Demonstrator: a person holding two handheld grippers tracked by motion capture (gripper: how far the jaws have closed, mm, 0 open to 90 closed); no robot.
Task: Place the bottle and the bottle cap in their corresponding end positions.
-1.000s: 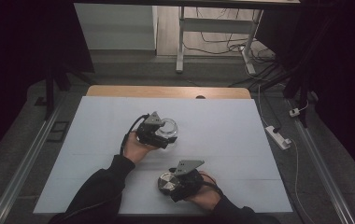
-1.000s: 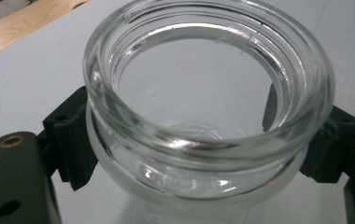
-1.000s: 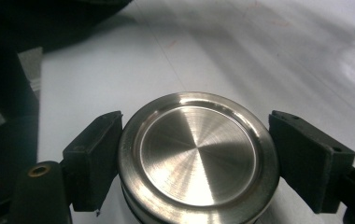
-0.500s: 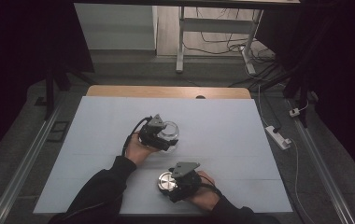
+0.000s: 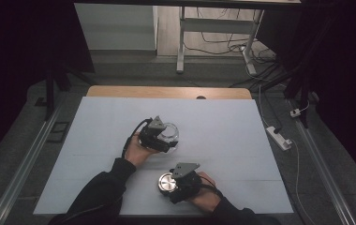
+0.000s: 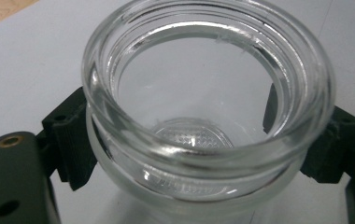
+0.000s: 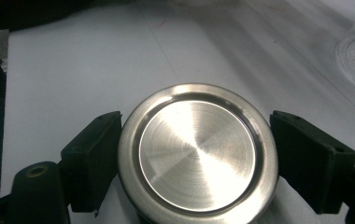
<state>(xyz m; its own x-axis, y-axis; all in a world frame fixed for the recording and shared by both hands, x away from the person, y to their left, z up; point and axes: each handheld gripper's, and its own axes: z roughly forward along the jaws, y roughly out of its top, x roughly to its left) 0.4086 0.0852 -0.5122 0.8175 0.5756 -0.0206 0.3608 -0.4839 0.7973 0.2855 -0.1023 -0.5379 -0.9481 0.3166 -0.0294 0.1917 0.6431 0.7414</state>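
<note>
Glass jar [image 6: 208, 116] clamped in left claw [image 5: 164, 136]; metal lid [image 7: 197, 151] in right claw [image 5: 169, 183], apart.

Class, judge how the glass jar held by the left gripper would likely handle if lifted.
The glass jar looks rigid, probably breakable if dropped. Its thick walls suggest heaviness for its size. Smooth glass may slip, though the left gripper's fingers sit under the rim, which should help.
</note>
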